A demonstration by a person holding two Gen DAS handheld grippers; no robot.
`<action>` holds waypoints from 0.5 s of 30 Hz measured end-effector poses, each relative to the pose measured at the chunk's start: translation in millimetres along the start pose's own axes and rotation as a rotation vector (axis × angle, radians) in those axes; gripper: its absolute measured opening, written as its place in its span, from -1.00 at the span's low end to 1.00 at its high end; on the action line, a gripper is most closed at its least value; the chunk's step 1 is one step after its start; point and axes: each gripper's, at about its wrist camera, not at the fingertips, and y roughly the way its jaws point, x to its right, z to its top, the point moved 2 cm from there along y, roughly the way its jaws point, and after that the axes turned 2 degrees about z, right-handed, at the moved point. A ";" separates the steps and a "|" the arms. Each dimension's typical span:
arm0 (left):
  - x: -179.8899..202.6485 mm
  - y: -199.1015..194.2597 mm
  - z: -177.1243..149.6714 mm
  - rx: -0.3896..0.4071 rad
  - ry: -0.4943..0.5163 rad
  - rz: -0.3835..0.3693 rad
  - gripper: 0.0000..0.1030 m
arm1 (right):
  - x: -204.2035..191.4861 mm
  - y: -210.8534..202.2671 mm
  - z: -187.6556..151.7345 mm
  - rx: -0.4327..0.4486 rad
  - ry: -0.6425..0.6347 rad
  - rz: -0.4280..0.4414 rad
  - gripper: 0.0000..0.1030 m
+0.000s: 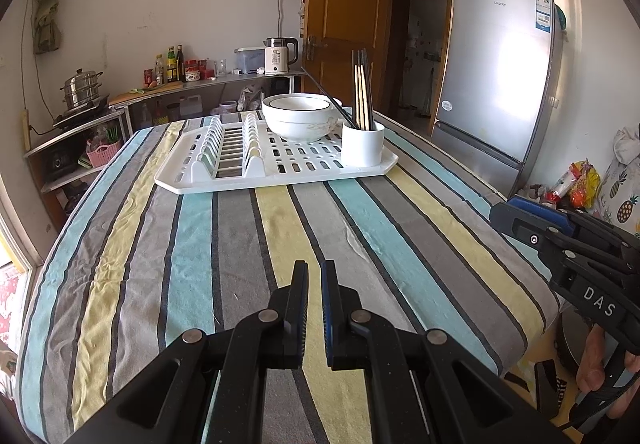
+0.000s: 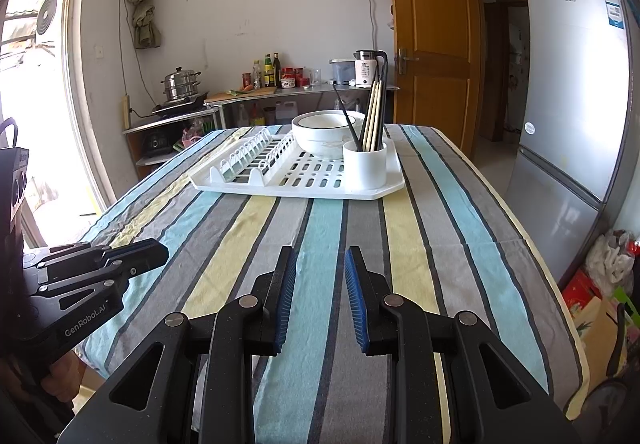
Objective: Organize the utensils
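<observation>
Straight ahead of both hand-held grippers, at the far end of the striped counter, sits a white drying rack. On its right corner stands a white utensil cup holding upright chopsticks, pale and dark ones mixed, with one dark stick leaning left across the stacked white bowls just behind the cup. The rack's slotted plate section lies to the left. Bare striped cloth separates the grippers from the rack, with nothing between. The left hand-held gripper holds nothing, its blue-padded fingers narrowly parted. The right hand-held gripper is moderately open and likewise holds nothing. Beyond the counter, a steel shelf carries bottles, a steamer pot and a kettle; a silver fridge stands to the right beside an open wooden door.
</observation>
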 end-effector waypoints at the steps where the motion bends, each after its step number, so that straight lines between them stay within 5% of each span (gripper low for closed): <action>1: 0.2 0.0 -0.2 0.002 0.001 0.004 -0.90 | 0.1 0.1 0.1 -0.001 0.001 0.000 -0.49; 15: 1.5 5.6 -4.4 -0.012 -0.017 -0.014 -0.90 | 0.5 -0.5 1.3 -0.004 0.002 -0.001 -0.49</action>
